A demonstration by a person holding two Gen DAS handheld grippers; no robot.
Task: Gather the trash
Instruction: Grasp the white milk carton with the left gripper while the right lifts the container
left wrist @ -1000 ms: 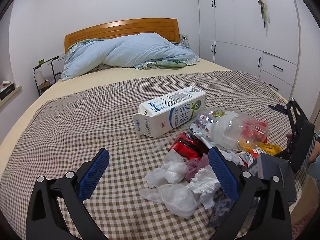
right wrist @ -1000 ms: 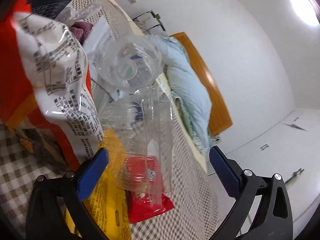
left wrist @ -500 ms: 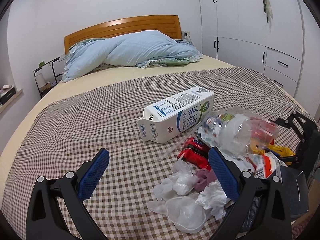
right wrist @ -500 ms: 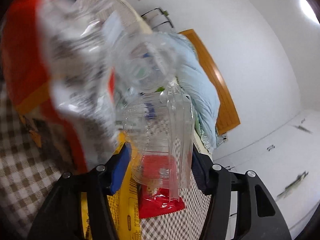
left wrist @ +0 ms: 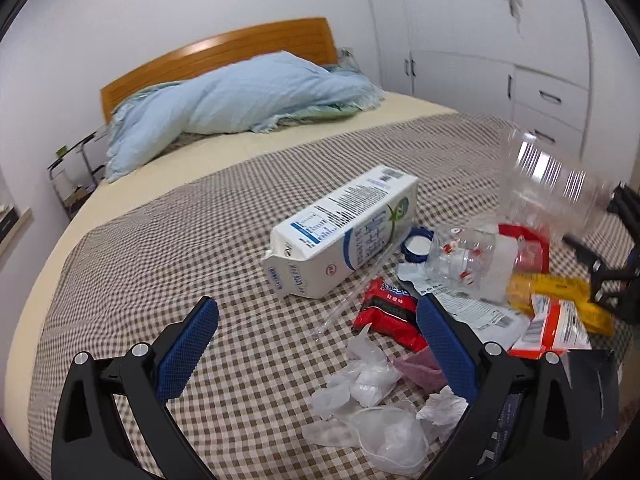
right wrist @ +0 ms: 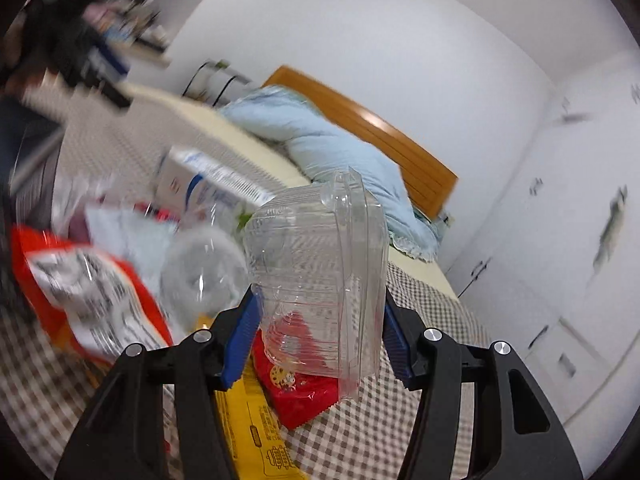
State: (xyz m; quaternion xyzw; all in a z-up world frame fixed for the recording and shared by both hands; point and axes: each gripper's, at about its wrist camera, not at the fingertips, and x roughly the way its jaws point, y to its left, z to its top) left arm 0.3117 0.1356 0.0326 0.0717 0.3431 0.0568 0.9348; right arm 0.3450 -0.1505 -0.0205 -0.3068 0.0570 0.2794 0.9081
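**A:** Which piece of trash is in hand right now?

**B:** The clear plastic clamshell box (right wrist: 320, 276). The right gripper (right wrist: 318, 334) has just been closing, and its blue pads now press the box's two side walls. The hold sits low on the box, so most of it stands up past the fingertips. In the left wrist view the same box (left wrist: 548, 184) appears blurred and lifted clear of the pile near the bed's right edge.

**A:** Why grab it by the sides?

**B:** My guess is that the ribbed walls are the stiffest part; squeezing the lid would just crush it or pop it open. It is light and springy, so too little pressure could let it slip.

**A:** And the left gripper (left wrist: 316, 324)?

**B:** Jaws wide, nothing between them. It hovers over the checked bedspread (left wrist: 160, 248) near the foot of the bed, aimed at the crumpled white plastic and tissue (left wrist: 372, 404) just in front of its pads, probably ready for the next pick.

**A:** What remains on the bed?

**B:** The milk carton (left wrist: 340, 236) lying on its side mid-bed, a clear plastic bottle (left wrist: 464, 260) beside it, a red snack wrapper (left wrist: 388, 304), a yellow packet (left wrist: 560, 292) and an orange-and-white bag (left wrist: 556, 328) toward the right edge. So collection looks barely begun.
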